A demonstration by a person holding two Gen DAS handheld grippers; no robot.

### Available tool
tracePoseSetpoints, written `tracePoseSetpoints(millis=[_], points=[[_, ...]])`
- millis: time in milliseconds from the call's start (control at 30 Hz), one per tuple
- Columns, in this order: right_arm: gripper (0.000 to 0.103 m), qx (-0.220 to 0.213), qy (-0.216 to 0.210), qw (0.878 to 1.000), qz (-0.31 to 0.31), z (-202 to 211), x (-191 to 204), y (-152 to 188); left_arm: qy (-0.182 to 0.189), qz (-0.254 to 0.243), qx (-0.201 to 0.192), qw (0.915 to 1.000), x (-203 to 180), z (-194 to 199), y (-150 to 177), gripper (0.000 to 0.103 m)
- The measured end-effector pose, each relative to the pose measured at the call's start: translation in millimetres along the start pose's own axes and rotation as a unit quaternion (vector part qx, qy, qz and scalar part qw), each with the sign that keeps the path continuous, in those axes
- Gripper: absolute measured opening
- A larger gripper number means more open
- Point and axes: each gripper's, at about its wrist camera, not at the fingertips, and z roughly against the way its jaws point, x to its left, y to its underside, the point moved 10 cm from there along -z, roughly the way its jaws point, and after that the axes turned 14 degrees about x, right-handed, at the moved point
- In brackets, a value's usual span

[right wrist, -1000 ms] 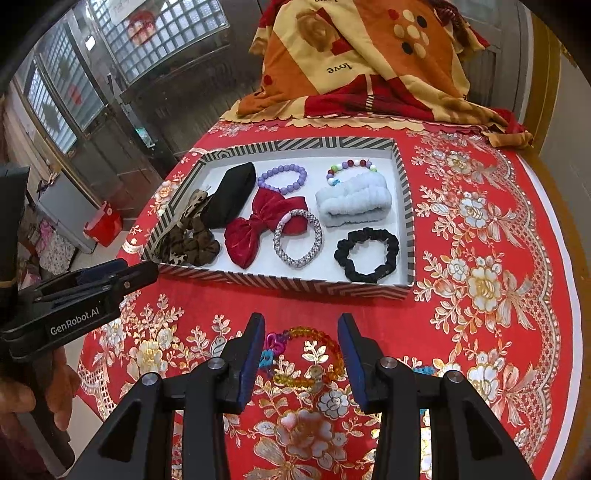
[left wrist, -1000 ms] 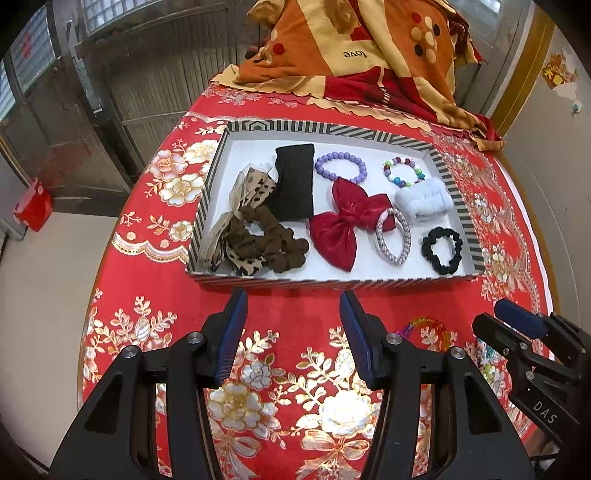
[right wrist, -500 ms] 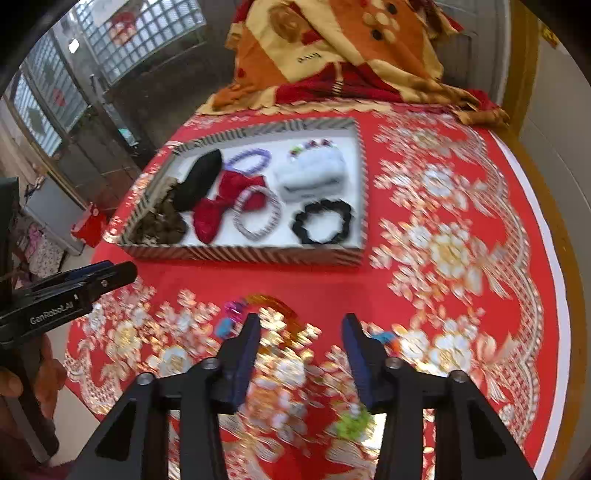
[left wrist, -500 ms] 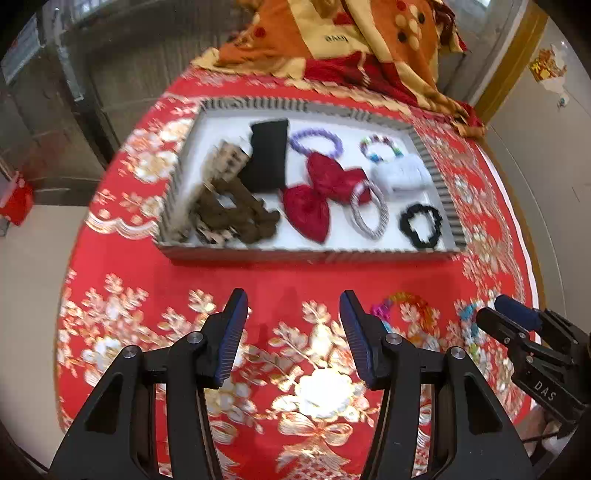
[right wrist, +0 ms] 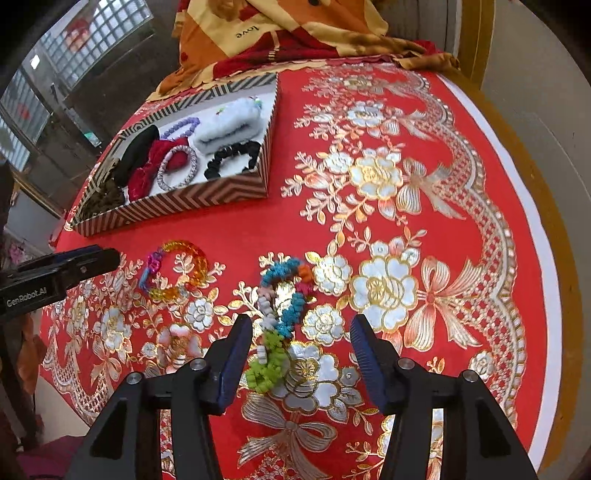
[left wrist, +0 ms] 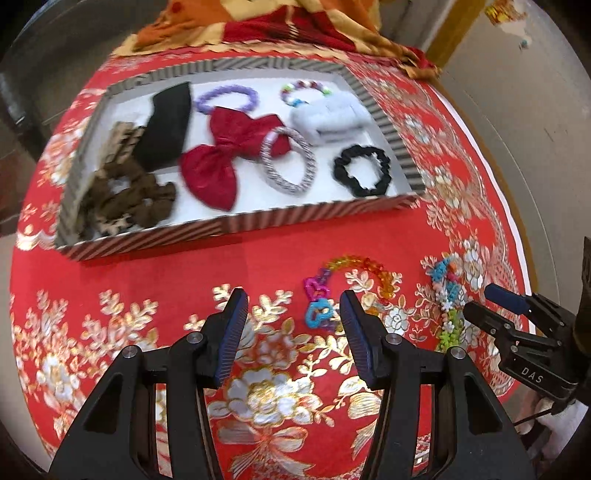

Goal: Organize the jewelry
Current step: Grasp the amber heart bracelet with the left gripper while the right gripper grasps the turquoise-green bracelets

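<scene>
A striped box point(left wrist: 236, 225) point(right wrist: 192, 205) holds a red bow point(left wrist: 225, 155), a silver ring band point(left wrist: 288, 162), a black scrunchie point(left wrist: 364, 170), a white fluffy band point(left wrist: 328, 118), purple beads point(left wrist: 225, 96) and brown scrunchies point(left wrist: 125, 199). On the red cloth in front lie an orange bead bracelet with pink and blue links point(left wrist: 347, 284) point(right wrist: 177, 269) and a multicoloured fuzzy coil band point(left wrist: 448, 299) point(right wrist: 280, 314). My left gripper point(left wrist: 291, 317) is open, just left of the bracelet's links. My right gripper point(right wrist: 301, 345) is open over the coil band's green end.
An orange and red blanket point(right wrist: 295, 33) is heaped at the table's far side behind the box. The round table's edge point(right wrist: 546, 258) curves along the right. A wide stretch of flowered red cloth point(right wrist: 388, 184) lies right of the box.
Both grippers have swung right and lower toward the cloth. The left now faces the bead bracelet; the right has moved from the bracelet to the coil band. Jaws stay open.
</scene>
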Motion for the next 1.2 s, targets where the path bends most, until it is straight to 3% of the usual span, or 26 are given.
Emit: tracePoseSetpoints(millis=[200, 300, 467, 533, 600, 667, 733, 800, 967, 1200], points=[[0.052, -0.001, 0.008, 1.000, -0.003, -13, -4, -3, -0.020, -0.048, 0.015, 0.9985, -15, -16, -12, 0.051], [0.040, 0.002, 0.017, 1.000, 0.000, -19, -5, -6, -0.034, -0.072, 0.021, 0.9966, -21, -24, -19, 0.051], [0.036, 0.001, 0.038, 0.999, 0.012, -26, -3, -14, -0.057, -0.107, 0.028, 0.9922, -29, -36, -29, 0.051], [0.032, -0.002, 0.050, 0.998, 0.022, -27, -1, -18, -0.066, -0.119, 0.033, 0.9901, -32, -42, -31, 0.051], [0.017, -0.006, 0.071, 0.997, 0.029, -28, -1, -22, -0.069, -0.129, 0.038, 0.9886, -36, -48, -33, 0.051], [0.013, -0.008, 0.072, 0.997, 0.026, -27, -4, -22, -0.069, -0.137, 0.039, 0.9875, -39, -52, -35, 0.051], [0.013, -0.010, 0.054, 0.998, 0.016, -26, -7, -21, -0.070, -0.142, 0.028, 0.9871, -39, -51, -37, 0.042], [0.011, -0.013, 0.035, 0.999, 0.005, -23, -9, -18, -0.076, -0.146, 0.015, 0.9863, -38, -50, -40, 0.012], [0.006, -0.040, -0.016, 0.999, -0.011, 1, -3, -21, -0.035, -0.133, 0.031, 0.9900, -40, -46, -37, 0.008], [0.006, -0.074, -0.039, 0.997, 0.000, 40, 11, -25, 0.002, -0.105, -0.001, 0.9945, -31, -2, -36, 0.008]])
